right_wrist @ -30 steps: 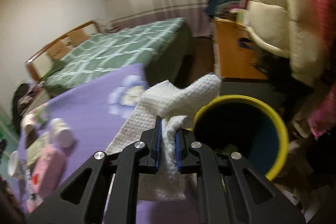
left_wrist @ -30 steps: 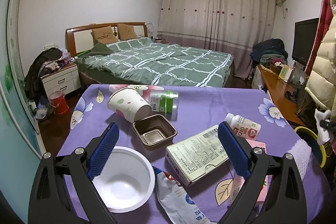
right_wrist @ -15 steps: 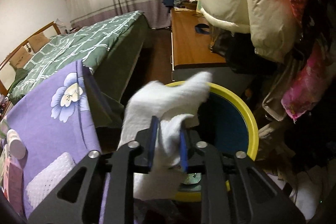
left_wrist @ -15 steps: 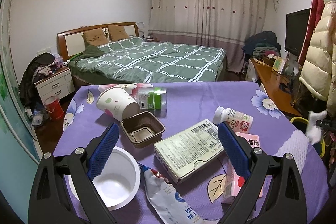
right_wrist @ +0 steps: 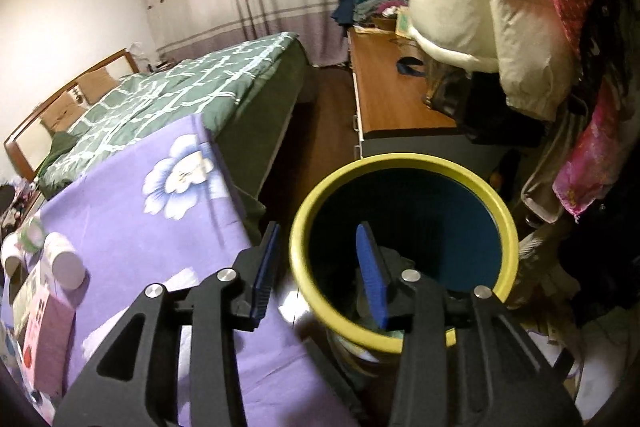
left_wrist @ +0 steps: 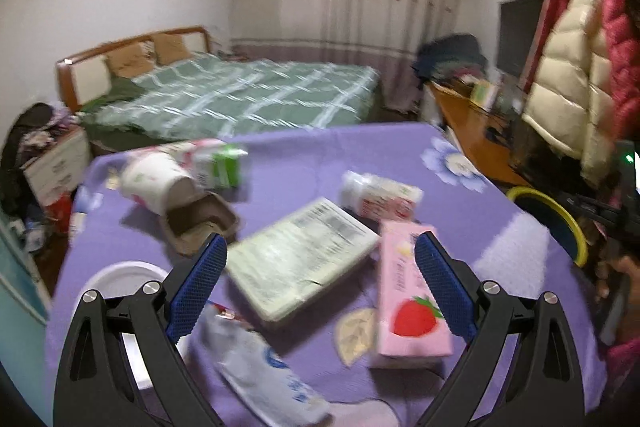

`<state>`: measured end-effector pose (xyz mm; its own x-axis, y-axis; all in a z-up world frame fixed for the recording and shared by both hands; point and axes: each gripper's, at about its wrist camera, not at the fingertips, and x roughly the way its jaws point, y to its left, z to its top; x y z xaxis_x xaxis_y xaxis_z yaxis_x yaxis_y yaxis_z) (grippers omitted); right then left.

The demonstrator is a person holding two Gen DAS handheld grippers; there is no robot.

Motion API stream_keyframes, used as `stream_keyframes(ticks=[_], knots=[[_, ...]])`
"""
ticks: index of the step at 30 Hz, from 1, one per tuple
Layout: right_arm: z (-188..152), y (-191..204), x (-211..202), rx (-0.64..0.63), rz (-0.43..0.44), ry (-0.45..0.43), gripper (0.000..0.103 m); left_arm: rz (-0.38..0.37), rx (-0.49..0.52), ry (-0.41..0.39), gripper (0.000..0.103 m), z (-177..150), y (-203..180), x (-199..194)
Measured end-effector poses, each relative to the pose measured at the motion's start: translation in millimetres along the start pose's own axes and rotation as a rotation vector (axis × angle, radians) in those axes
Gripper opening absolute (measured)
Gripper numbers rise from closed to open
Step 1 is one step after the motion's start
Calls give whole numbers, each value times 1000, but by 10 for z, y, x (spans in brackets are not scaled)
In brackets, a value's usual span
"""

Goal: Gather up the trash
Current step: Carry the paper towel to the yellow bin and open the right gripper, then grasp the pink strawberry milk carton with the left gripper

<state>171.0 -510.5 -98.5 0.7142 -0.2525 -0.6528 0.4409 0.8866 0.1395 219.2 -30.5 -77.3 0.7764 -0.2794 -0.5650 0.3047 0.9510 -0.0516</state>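
Note:
My right gripper [right_wrist: 320,263] is open and empty, its jaws straddling the near rim of the yellow bin [right_wrist: 404,163] with a dark blue inside, beside the table. The white paper towel is out of sight. My left gripper [left_wrist: 316,287] is open and empty above the purple flowered tablecloth [left_wrist: 304,163]. Under it lie a flat pale box [left_wrist: 300,257], a pink strawberry carton [left_wrist: 408,291], a white bottle [left_wrist: 380,195], a brown tray [left_wrist: 200,223], a tipped paper cup [left_wrist: 156,179], a green-labelled jar [left_wrist: 220,163], a white bowl [left_wrist: 120,279] and a white-blue pouch [left_wrist: 264,375].
A green bed [left_wrist: 240,99] stands behind the table. A wooden desk [right_wrist: 396,95] and hanging coats [right_wrist: 480,7] stand behind the bin. The bin also shows in the left wrist view [left_wrist: 560,211] at the table's right edge. A white towel piece [left_wrist: 512,251] lies near that edge.
My right gripper has opened and the white paper towel has left it over the bin. My left gripper has swung right and closer over the table.

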Motion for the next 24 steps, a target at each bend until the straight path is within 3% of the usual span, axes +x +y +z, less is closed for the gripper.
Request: stream_keyframes(ticks=[9, 15, 20, 24], knots=[[-4, 35, -36, 0, -1, -5, 41, -118, 117, 169, 94, -166, -375, 299], [-2, 30, -30, 0, 2, -1, 41, -135, 138, 253, 93, -271, -474, 477], [-2, 11, -9, 12, 14, 8, 41, -144, 150, 312, 74, -343, -523, 592], [-2, 8, 0, 17, 20, 10, 41, -153, 148, 321, 50, -371, -521, 616]])
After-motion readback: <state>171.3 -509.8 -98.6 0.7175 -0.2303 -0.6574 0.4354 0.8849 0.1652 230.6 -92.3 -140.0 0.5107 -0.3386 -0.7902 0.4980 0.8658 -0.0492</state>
